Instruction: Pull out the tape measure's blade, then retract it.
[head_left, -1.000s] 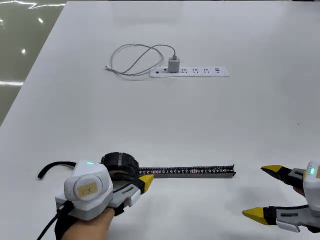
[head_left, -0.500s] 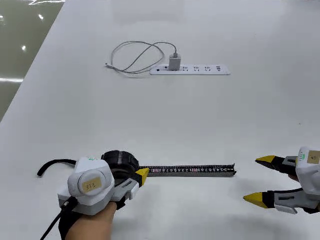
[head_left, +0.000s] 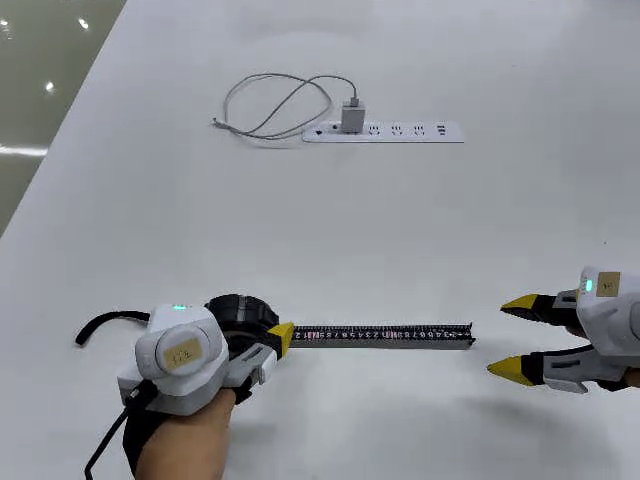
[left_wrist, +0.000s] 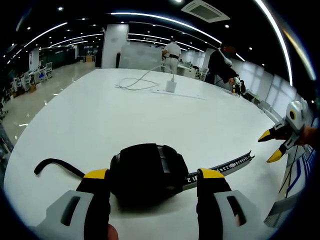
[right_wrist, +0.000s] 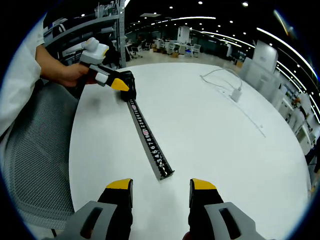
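The black tape measure case (head_left: 240, 315) lies near the front left of the white table (head_left: 400, 230). My left gripper (head_left: 265, 340) is shut on the case (left_wrist: 147, 167), whose sides sit against both yellow-tipped jaws. The blade (head_left: 385, 333) stretches flat to the right along the table, numbers up. My right gripper (head_left: 512, 336) stands open just beyond the blade's free end, roughly level with it and apart from it. In the right gripper view the blade (right_wrist: 147, 137) ends just ahead of the gap between the fingertips of that gripper (right_wrist: 161, 186).
A white power strip (head_left: 385, 131) with a plugged charger and a looped white cable (head_left: 270, 110) lies at the far side. A black strap (head_left: 105, 325) trails left from the case. The table's left edge borders shiny floor. A mesh chair (right_wrist: 40, 150) stands by the table.
My right gripper has risen from the lower right to the level of the blade's end, its jaws a little narrower. The left gripper, case and blade have stayed put.
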